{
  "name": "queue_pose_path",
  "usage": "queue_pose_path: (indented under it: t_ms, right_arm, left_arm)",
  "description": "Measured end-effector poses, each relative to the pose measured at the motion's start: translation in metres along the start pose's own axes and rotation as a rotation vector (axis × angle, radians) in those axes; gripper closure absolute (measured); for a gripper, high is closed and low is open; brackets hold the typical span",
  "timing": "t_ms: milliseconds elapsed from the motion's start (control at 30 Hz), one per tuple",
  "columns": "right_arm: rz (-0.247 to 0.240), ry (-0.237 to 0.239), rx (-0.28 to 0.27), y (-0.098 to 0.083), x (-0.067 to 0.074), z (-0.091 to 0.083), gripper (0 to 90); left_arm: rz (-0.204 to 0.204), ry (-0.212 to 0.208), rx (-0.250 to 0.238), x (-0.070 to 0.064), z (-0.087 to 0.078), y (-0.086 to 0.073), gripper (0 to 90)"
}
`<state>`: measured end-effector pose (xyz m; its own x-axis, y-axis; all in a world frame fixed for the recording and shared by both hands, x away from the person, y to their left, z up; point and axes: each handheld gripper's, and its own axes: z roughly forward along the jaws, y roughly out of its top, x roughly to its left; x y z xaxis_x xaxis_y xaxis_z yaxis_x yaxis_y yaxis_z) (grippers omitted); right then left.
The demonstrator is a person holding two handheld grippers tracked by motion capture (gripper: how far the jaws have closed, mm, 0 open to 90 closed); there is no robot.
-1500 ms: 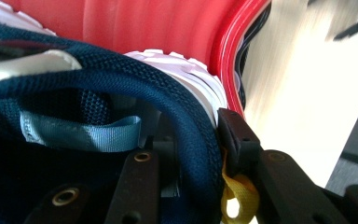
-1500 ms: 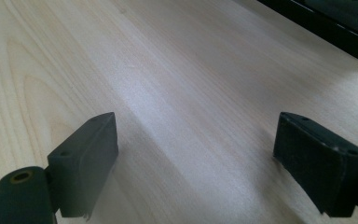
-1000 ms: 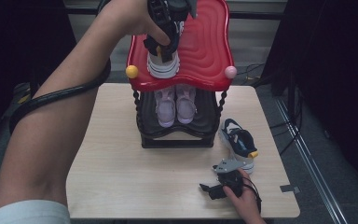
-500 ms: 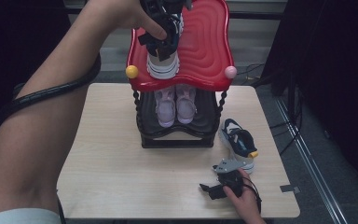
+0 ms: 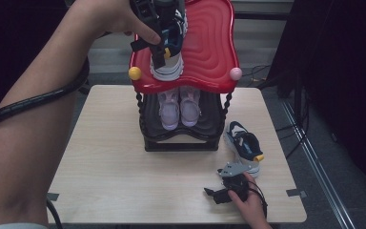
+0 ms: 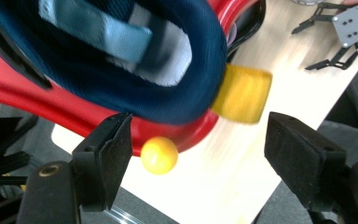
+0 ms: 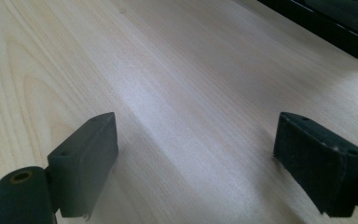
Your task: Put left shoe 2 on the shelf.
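Note:
A navy shoe (image 5: pixel 173 36) with a white sole and a yellow heel tab (image 6: pixel 241 93) stands on the red top shelf (image 5: pixel 212 45) of a small rack. My left gripper (image 5: pixel 161 46) hovers at its heel. Its jaws have just been opening and now stand apart, and the navy heel (image 6: pixel 121 74) sits just past their tips (image 6: pixel 200 163), untouched by either pad. The matching navy shoe (image 5: pixel 244 145) lies on the table right of the rack. My right gripper (image 5: pixel 219 194) rests open on the wooden table (image 7: pixel 177 74) near the front edge, nothing between its jaws (image 7: pixel 196 163).
A pair of pale pink shoes (image 5: pixel 178 107) sits on the black lower shelf. A yellow ball (image 5: pixel 134 73) and a pink ball (image 5: pixel 236 73) tip the red shelf's front corners. A black cable (image 5: pixel 43 98) trails along my left forearm. The rack's black base (image 7: pixel 335 28) lies beyond the right jaws.
My left hand has shifted a little to the upper left, and its jaws have come off the navy shoe, which stays on the red shelf. The right gripper has not moved.

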<state>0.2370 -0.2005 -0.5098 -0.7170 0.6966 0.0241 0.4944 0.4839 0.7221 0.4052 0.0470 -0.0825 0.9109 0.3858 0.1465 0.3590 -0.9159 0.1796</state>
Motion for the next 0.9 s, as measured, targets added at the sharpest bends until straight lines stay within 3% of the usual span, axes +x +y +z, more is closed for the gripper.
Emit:
queue_pose_path:
  t_ms: [567,733,900]
  right_arm:
    - [0.0,0.0,0.0,0.0,0.0,0.0,13.2]
    - [0.0,-0.001,0.0,0.0,0.0,0.0,13.2]
    - [0.0,-0.001,0.0,0.0,0.0,0.0,13.2]
  left_arm:
    - [-0.071,-0.039,0.024,0.008,0.013,-0.041,24.0]
    - [-0.074,-0.045,0.034,0.011,0.017,-0.052,24.1]
    - [-0.1,-0.052,0.024,0.013,0.019,-0.062,24.3]
